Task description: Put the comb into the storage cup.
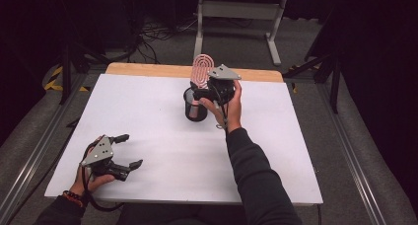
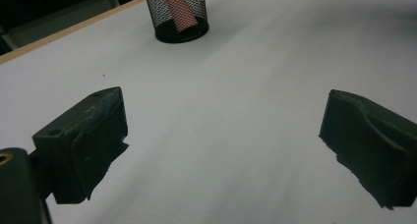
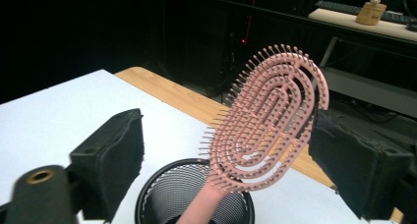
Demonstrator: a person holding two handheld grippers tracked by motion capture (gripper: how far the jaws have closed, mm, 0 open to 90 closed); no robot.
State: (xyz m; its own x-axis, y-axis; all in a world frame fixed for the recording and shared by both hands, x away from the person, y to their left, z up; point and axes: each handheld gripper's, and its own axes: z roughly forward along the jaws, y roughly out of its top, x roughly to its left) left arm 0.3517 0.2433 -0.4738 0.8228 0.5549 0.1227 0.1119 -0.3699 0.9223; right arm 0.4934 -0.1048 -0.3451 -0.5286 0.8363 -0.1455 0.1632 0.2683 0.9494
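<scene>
White table (image 1: 162,136) is carrying a black mesh cup (image 1: 195,106) with my pink hairbrush (image 3: 268,121) standing in it, handle down. Looking light, stiff plastic; I'm favouring the handle. Right gripper (image 3: 226,155) is gaping around it, left gripper (image 1: 125,151) idling open.

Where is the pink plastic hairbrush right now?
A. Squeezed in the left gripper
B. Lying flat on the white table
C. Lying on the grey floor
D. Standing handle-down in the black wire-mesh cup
D: the pink plastic hairbrush stands with its handle down inside the black wire-mesh cup, its bristled head sticking up above the rim.
</scene>
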